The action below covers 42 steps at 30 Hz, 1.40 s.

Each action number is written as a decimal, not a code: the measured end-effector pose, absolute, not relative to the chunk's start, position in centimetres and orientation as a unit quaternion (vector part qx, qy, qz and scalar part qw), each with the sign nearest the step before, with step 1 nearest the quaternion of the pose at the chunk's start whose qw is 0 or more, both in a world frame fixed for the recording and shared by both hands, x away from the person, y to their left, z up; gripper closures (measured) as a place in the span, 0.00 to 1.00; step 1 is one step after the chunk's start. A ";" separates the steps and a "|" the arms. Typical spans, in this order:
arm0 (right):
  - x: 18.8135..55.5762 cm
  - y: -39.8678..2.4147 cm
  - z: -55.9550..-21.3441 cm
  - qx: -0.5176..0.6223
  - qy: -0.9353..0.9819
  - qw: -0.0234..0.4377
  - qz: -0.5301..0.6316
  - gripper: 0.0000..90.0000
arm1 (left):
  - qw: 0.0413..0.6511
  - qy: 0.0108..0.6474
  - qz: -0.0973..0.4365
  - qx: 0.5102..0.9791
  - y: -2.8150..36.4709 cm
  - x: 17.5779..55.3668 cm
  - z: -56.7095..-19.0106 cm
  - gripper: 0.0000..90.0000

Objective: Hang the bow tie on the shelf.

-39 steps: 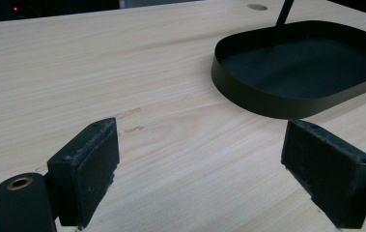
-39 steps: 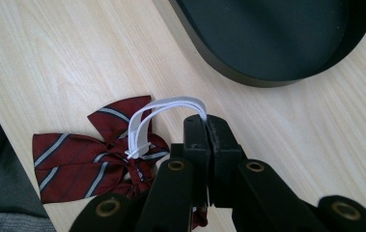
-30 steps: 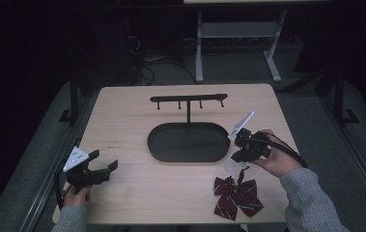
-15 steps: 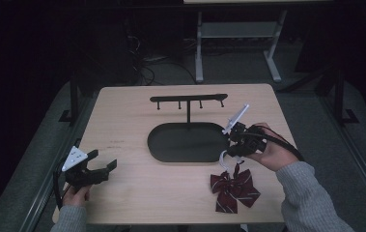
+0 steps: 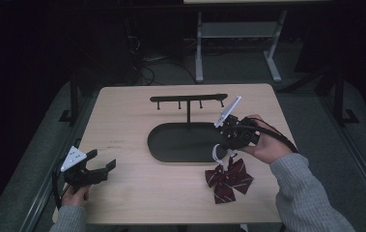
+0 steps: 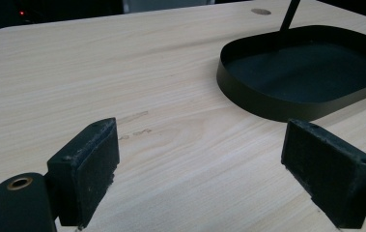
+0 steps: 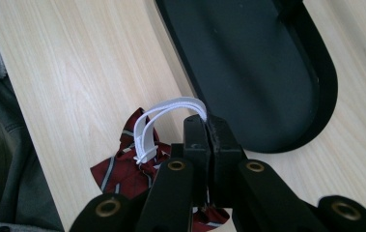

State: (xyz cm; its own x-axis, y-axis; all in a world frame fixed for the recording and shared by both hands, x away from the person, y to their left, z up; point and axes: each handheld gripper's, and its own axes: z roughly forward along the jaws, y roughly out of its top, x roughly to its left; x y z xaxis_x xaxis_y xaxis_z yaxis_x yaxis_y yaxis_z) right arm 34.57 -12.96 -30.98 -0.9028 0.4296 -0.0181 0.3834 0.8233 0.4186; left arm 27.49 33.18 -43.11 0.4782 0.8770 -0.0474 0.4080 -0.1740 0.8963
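Right gripper, centre-right, clamps the bow tie's white strap beside the tray; left gripper, lower left, gapes empty.

The left hand-held gripper, jaws wide apart, sits low over the wooden table near a black tray.

Table: we see pale wood grain, matt.
Tray: matt black metal.
Bow: striped maroon cloth.
Strap: white elastic.
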 end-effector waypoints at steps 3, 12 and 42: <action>34.9 -12.6 -30.7 0.210 0.953 0.055 0.210 0.97 | 0.466 0.444 0.253 0.722 33.1 27.5 -43.1 0.14; 35.7 -12.0 -30.1 0.205 0.954 0.052 0.211 0.97 | 0.466 0.444 0.254 0.722 33.1 27.5 -43.1 0.14; 39.8 -9.3 -27.2 0.200 0.957 0.053 0.203 0.97 | 0.462 0.448 0.258 0.721 33.8 27.7 -43.1 0.14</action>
